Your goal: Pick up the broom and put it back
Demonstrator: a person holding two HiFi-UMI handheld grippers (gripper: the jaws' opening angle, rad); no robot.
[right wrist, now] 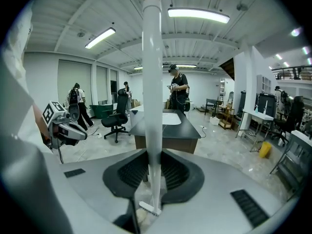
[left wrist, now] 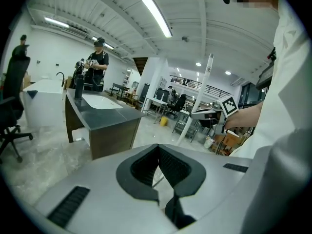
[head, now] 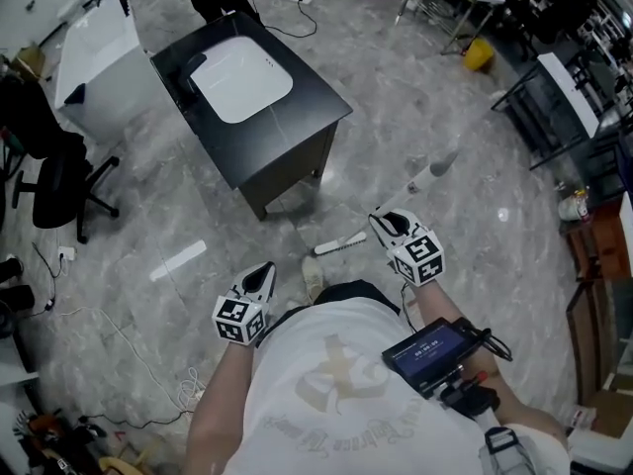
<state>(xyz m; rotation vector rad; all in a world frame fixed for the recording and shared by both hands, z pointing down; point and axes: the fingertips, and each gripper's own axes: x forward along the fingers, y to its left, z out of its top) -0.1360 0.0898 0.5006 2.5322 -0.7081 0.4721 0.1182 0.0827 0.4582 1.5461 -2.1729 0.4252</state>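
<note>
Grey veined stone floor (head: 495,265) fills the head view. At far left we see a black wheeled office chair (head: 59,181). Above it, in the upper left, stands a white rectangular tub (head: 99,67). Right of these, at upper centre, is a black square table (head: 307,117) with a white inset basin (head: 240,77).

Left of lower centre, the left gripper (head: 265,270) hangs near the white shirt (head: 336,384) of the person holding it. In the left gripper view this gripper (left wrist: 158,147) has its ribbed black pads closed tip to tip, with nothing between them.

Right of centre, the right gripper (head: 388,224) grasps the white long-handled broom (head: 432,170). The brush head (head: 339,243) lies low and just left of the jaws. Whether it touches the floor we cannot tell.

In the right gripper view the right gripper (right wrist: 151,165) has both pads clenched on the broom (right wrist: 151,82). The handle runs upright from the jaws to the top edge of the frame. The left gripper (right wrist: 66,126) appears at mid left, well apart from the handle.

At lower right of the head view, a black flat screen device (head: 430,349) sits on the right forearm. In the upper right stands a small yellow bin (head: 479,55).
</note>
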